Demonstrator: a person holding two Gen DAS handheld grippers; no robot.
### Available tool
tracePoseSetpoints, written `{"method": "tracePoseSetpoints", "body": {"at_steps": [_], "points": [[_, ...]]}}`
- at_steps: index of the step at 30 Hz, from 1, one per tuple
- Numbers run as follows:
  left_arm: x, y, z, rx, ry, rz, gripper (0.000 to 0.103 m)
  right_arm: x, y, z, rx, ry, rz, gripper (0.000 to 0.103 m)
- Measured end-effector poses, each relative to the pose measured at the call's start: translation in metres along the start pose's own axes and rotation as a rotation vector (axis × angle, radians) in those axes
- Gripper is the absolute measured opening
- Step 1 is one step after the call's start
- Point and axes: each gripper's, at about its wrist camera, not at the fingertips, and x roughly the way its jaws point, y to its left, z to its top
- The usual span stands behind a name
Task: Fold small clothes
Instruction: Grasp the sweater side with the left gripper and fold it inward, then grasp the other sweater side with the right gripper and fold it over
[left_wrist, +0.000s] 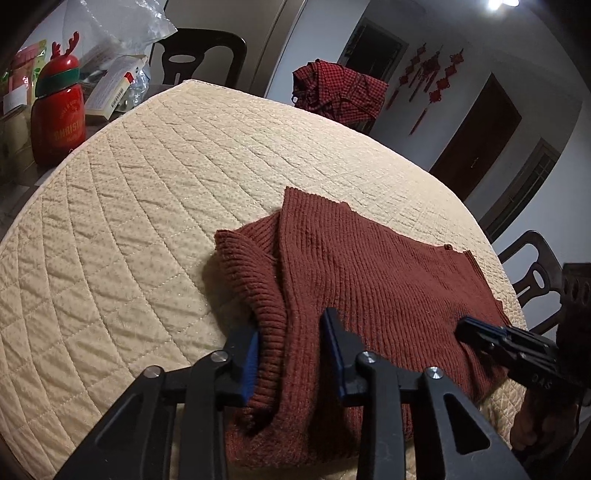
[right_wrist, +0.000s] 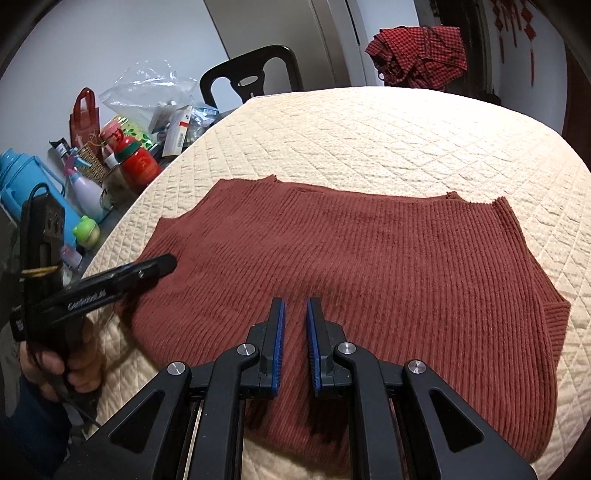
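Observation:
A rust-red ribbed knit garment (left_wrist: 376, 280) lies partly folded on the cream quilted table cover (left_wrist: 129, 221). My left gripper (left_wrist: 291, 325) is open, its jaws standing either side of a raised ribbed edge of the garment near its left side. My right gripper (right_wrist: 295, 306) hovers low over the near middle of the garment (right_wrist: 369, 258), jaws a narrow gap apart with nothing between them. Each gripper shows in the other's view: the right one (left_wrist: 480, 332) over the garment's right part, the left one (right_wrist: 162, 264) at its left edge.
Clutter stands off the table's left side: a red Christmas bottle (left_wrist: 59, 122), boxes, plastic bags, a blue flask (right_wrist: 26, 184). A red checked cloth (left_wrist: 340, 92) hangs on a chair beyond the far edge. Dark chairs (left_wrist: 203, 55) stand around the table.

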Motion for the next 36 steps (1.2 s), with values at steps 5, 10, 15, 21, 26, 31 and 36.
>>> {"method": "tracePoseSetpoints", "body": {"at_steps": [5, 10, 15, 21, 26, 31, 36], "points": [[-0.001, -0.004, 0.002, 0.013, 0.007, 0.0, 0.021, -0.003, 0.003, -0.003, -0.015, -0.001, -0.012, 0.012], [-0.008, -0.006, 0.007, 0.007, -0.003, -0.023, 0.019, -0.008, 0.003, -0.007, -0.025, -0.004, -0.02, 0.012], [-0.02, -0.014, 0.015, 0.004, -0.026, -0.054, 0.019, -0.013, 0.001, -0.009, -0.027, -0.012, -0.026, 0.012], [-0.032, -0.044, 0.03, 0.054, -0.055, -0.109, 0.018, -0.023, -0.008, -0.013, -0.009, -0.029, -0.044, 0.012], [-0.029, -0.089, 0.043, 0.125, -0.058, -0.192, 0.018, -0.038, -0.027, -0.017, 0.033, -0.052, -0.072, 0.012], [-0.007, -0.142, 0.045, 0.216, -0.015, -0.281, 0.018, -0.054, -0.05, -0.025, 0.087, -0.075, -0.099, 0.012], [0.045, -0.181, 0.024, 0.281, 0.117, -0.311, 0.018, -0.069, -0.077, -0.038, 0.164, -0.088, -0.122, 0.012]]}}
